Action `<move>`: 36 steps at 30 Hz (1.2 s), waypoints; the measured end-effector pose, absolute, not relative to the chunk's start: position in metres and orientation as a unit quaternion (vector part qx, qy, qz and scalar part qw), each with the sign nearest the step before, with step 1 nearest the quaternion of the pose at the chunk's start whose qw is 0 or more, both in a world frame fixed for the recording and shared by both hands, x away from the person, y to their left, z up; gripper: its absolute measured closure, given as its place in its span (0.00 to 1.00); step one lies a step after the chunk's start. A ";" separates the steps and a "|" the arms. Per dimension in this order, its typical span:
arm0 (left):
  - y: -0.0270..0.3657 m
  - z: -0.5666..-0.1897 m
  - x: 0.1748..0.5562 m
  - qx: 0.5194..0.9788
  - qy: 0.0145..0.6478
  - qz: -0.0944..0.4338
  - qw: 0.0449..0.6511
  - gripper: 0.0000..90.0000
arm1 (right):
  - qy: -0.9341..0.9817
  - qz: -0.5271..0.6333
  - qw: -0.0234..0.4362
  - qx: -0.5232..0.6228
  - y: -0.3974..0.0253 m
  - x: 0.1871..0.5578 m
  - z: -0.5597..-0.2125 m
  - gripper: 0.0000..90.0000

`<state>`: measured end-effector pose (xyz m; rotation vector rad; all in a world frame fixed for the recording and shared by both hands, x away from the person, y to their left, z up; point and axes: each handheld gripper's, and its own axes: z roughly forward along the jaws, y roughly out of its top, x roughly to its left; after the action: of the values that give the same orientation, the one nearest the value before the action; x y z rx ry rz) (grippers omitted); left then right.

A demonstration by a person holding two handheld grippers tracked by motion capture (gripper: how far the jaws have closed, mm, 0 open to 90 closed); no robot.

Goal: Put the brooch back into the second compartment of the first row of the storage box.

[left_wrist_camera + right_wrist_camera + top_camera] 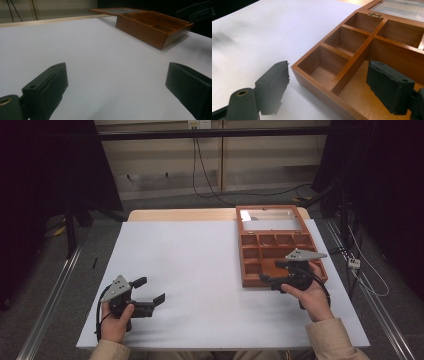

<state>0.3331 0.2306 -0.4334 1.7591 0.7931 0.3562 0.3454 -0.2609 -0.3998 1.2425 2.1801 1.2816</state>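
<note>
Wooden box [352, 72] between right gripper [337, 85] jaws

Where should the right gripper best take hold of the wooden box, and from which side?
Probably the near wall of the wooden box, from above: it is a thin upright edge, and the open right gripper already stands with one jaw outside it and one inside.
</note>
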 end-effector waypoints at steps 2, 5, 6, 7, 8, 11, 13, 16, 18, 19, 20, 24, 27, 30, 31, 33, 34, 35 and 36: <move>0.231 -0.433 0.333 0.745 0.336 0.151 0.556 0.05 | 0.765 0.451 0.159 0.432 -0.260 0.342 -0.400 0.21; 0.231 -0.433 0.333 0.745 0.336 0.151 0.556 0.05 | 0.766 0.454 0.156 0.428 -0.260 0.337 -0.401 0.21; 0.231 -0.433 0.333 0.745 0.336 0.151 0.556 0.05 | 0.767 0.454 0.154 0.427 -0.259 0.336 -0.401 0.21; 0.231 -0.433 0.333 0.745 0.335 0.151 0.556 0.05 | 0.768 0.454 0.154 0.426 -0.259 0.334 -0.401 0.21; 0.230 -0.433 0.333 0.746 0.334 0.150 0.556 0.05 | 0.768 0.455 0.154 0.424 -0.259 0.333 -0.402 0.21; 0.231 -0.433 0.333 0.744 0.336 0.151 0.557 0.05 | 0.769 0.457 0.152 0.421 -0.260 0.329 -0.404 0.21; 0.231 -0.433 0.333 0.744 0.336 0.151 0.557 0.05 | 0.770 0.456 0.150 0.420 -0.260 0.326 -0.405 0.21; 0.230 -0.433 0.333 0.745 0.336 0.151 0.556 0.05 | 0.770 0.457 0.148 0.419 -0.260 0.321 -0.408 0.21; 0.230 -0.433 0.333 0.745 0.335 0.151 0.557 0.05 | 0.770 0.457 0.148 0.420 -0.260 0.319 -0.410 0.21; 0.230 -0.433 0.333 0.745 0.334 0.151 0.557 0.05 | 0.771 0.457 0.147 0.419 -0.261 0.318 -0.411 0.21; 0.230 -0.433 0.333 0.745 0.335 0.151 0.557 0.05 | 0.771 0.457 0.146 0.419 -0.261 0.316 -0.412 0.21; 0.230 -0.433 0.333 0.744 0.336 0.152 0.557 0.05 | 0.775 0.455 0.145 0.415 -0.261 0.311 -0.416 0.21; 0.230 -0.433 0.333 0.744 0.335 0.152 0.558 0.05 | 0.778 0.452 0.143 0.413 -0.261 0.308 -0.419 0.21; 0.230 -0.433 0.333 0.744 0.336 0.152 0.558 0.05 | 0.779 0.450 0.143 0.412 -0.262 0.306 -0.421 0.22; 0.230 -0.433 0.333 0.744 0.335 0.152 0.558 0.05 | 0.779 0.450 0.142 0.413 -0.263 0.305 -0.422 0.22; 0.230 -0.433 0.333 0.745 0.335 0.152 0.557 0.05 | 0.780 0.449 0.141 0.412 -0.264 0.303 -0.424 0.22; 0.230 -0.433 0.333 0.744 0.335 0.151 0.558 0.05 | 0.781 0.448 0.140 0.412 -0.264 0.302 -0.425 0.22; 0.230 -0.433 0.333 0.745 0.334 0.152 0.557 0.05 | 0.782 0.447 0.140 0.411 -0.265 0.301 -0.426 0.22; 0.230 -0.433 0.333 0.744 0.335 0.151 0.558 0.05 | 0.783 0.447 0.140 0.410 -0.266 0.300 -0.428 0.22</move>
<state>0.3330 0.2300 -0.4328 1.7565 0.7894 0.3573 0.3003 -0.2655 -0.4277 1.1847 2.2609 1.2922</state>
